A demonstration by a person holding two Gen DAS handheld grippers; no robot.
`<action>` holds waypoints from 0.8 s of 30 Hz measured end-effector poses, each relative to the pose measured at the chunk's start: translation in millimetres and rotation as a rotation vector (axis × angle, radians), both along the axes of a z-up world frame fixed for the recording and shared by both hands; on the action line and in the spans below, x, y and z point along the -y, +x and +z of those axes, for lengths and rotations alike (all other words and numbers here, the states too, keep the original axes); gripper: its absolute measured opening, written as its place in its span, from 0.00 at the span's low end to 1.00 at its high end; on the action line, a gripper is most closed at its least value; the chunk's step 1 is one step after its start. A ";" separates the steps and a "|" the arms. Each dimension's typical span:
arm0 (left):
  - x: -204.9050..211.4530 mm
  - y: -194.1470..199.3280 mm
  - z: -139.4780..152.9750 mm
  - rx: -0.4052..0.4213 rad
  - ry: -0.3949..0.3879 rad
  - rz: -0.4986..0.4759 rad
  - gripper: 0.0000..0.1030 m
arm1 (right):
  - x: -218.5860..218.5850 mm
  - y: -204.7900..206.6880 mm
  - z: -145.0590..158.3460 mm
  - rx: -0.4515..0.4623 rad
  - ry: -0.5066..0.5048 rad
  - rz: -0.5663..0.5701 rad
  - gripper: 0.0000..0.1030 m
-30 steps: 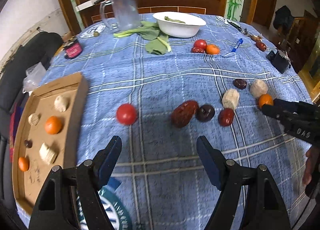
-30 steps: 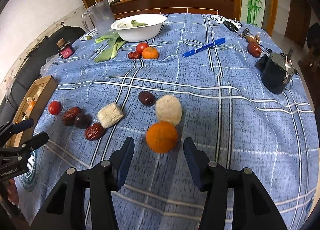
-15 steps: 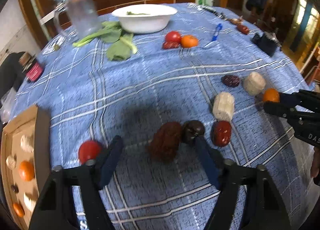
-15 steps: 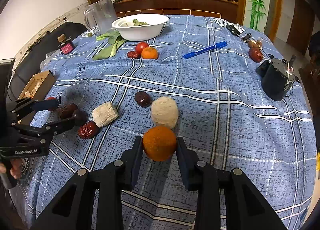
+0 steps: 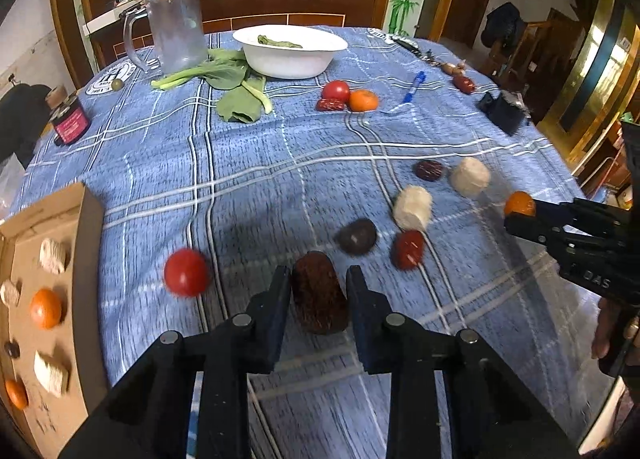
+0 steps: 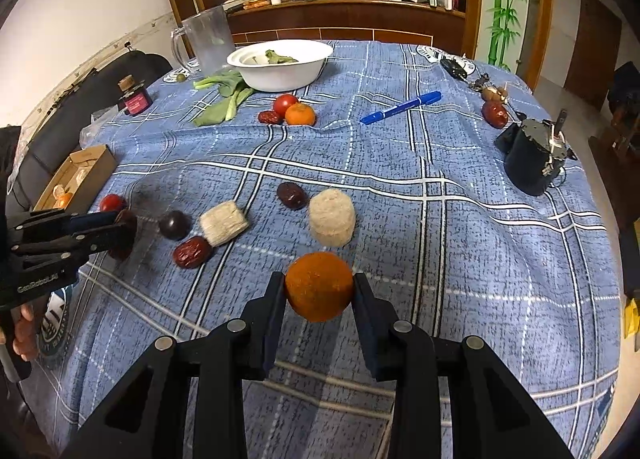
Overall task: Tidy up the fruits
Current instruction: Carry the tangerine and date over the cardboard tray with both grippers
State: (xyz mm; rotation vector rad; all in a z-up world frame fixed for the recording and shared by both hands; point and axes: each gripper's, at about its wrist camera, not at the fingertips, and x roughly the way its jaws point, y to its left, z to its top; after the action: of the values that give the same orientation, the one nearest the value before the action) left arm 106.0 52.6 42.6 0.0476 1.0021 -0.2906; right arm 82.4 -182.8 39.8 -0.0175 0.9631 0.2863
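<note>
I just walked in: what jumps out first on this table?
Two black grippers, each clamped on a piece of fruit: the right gripper squeezes an orange near the table's front edge, the left gripper a large brown date. Behind them, more fruit lies scattered on the blue checked tablecloth, with a cardboard box at the left edge.

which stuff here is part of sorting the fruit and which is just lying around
Part of the job:
- orange, gripped by the right tool
- big brown date, gripped by the left tool
- loose tomato
- red date
- cardboard tray with sorted pieces

Just lying about:
- white bowl
- plastic jug
- leafy greens
- blue marker
- small jar
</note>
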 end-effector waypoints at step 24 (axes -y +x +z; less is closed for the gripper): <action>-69.8 -94.0 25.0 0.010 -0.122 0.122 0.27 | -61.2 -57.7 6.9 -0.015 0.000 0.049 0.34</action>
State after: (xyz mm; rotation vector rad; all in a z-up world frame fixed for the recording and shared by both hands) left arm 12.0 122.4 67.6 -0.1222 0.9715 -0.2391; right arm 24.7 -121.6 46.8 -0.0386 0.9782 0.3318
